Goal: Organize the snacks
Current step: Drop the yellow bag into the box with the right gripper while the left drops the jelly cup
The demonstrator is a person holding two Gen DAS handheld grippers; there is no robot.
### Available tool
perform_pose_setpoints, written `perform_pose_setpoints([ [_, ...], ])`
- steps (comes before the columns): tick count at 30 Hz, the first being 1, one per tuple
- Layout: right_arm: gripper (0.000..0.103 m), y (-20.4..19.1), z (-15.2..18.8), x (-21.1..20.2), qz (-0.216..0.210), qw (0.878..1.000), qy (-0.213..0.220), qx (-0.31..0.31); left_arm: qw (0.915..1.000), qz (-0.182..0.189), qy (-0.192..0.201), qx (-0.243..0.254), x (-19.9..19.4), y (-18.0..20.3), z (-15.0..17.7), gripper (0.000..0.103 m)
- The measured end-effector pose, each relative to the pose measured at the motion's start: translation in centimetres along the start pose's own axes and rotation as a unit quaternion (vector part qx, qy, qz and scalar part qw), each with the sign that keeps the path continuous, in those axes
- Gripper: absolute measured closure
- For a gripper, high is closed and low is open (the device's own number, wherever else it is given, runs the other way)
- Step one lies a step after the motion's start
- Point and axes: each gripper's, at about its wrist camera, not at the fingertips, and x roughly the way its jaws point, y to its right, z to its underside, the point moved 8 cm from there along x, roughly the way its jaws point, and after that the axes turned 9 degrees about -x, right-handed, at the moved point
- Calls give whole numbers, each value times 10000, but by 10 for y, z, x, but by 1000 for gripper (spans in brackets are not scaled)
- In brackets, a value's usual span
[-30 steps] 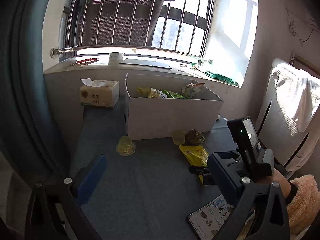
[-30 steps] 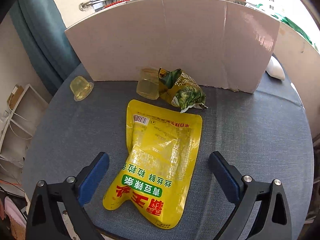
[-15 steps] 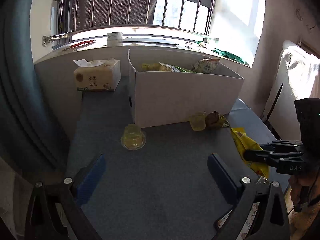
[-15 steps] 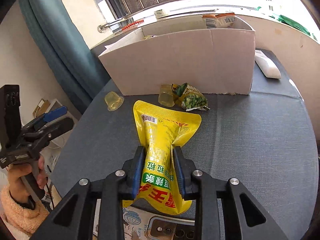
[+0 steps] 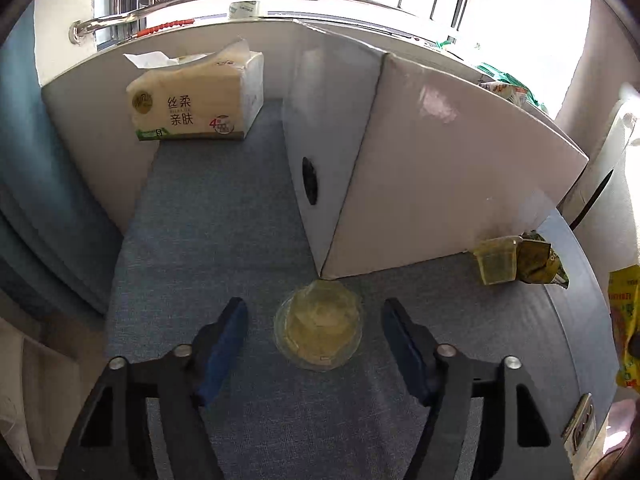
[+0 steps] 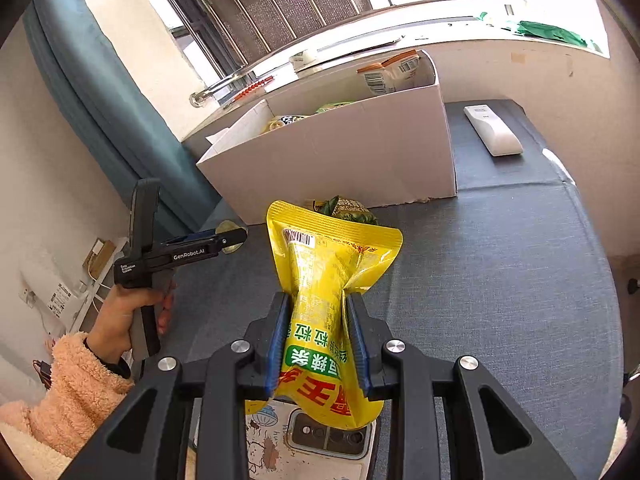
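grey tabletop (image 5: 224, 208); white box (image 6: 360, 152) for snacks; yellow pouch (image 6: 324, 280) clamped, lifted by right tool (image 6: 318, 340); jelly cup (image 5: 318, 326) straddled by open left tool (image 5: 314, 340), presumably for pickup

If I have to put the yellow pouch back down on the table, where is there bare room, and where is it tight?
Bare cloth lies right of the yellow pouch, between the white box and the near edge, short of the remote. Also between the tissue pack and the left gripper. Crowded: the box front, with jelly cup, second cup, green packet.
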Motion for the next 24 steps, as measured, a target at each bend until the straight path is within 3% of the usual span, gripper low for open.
perform_pose_setpoints([
  [7,71,-3,0,3,-58,10000,24,24,9992,202,331,24,-30,7,7,68],
  [14,71,-6,-14,0,-107,9998,153,-29,9928,687,973,132,-97,36,-10,68],
  [20,71,-9,-77,-18,16,9977,573,-375,9805,1158,1545,353,-152,75,-65,68],
  [24,71,0,-138,-12,38,9963,713,-476,9753,1354,1706,360,-158,96,-111,68],
])
